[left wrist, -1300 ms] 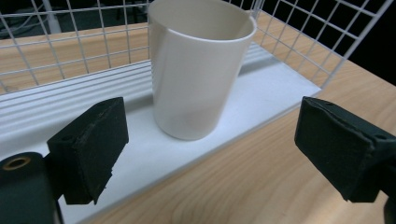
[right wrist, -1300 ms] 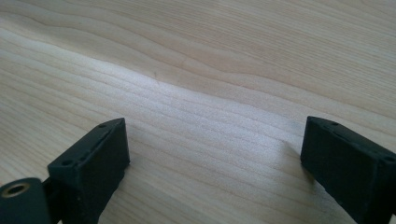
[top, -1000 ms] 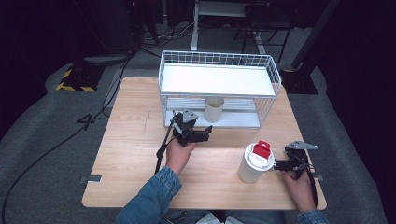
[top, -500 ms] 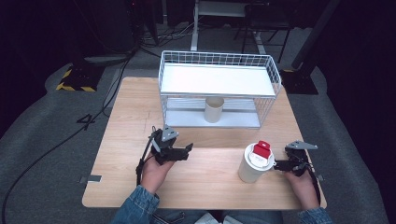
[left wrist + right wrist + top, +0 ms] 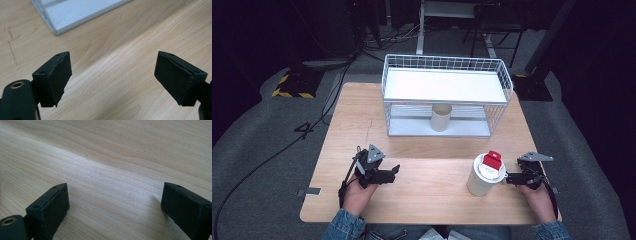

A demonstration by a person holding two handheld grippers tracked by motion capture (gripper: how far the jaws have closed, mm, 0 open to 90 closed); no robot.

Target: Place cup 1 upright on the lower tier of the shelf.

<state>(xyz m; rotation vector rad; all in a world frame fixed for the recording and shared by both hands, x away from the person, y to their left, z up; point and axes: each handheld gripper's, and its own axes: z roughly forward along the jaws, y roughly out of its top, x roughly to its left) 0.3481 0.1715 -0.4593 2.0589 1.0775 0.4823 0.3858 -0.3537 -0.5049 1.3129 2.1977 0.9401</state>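
The wooden counter point(image 5: 432, 185) carries a wire rack point(image 5: 444, 100) well beyond both hand-held grippers, and a white cup point(image 5: 484, 175) just beside the right hand-held gripper point(image 5: 512, 178).

L gripper point(image 5: 395, 170) low at front-left, hand point(image 5: 359, 192) under it, jaws pointing right, just been closing a bit but w/ a gap, nothing between. R gripper point(image 5: 508, 178) at front-right, hand point(image 5: 537, 197) behind it, jaws pointing left, apart, nothing between pads. Denim sleeves at both wrists.
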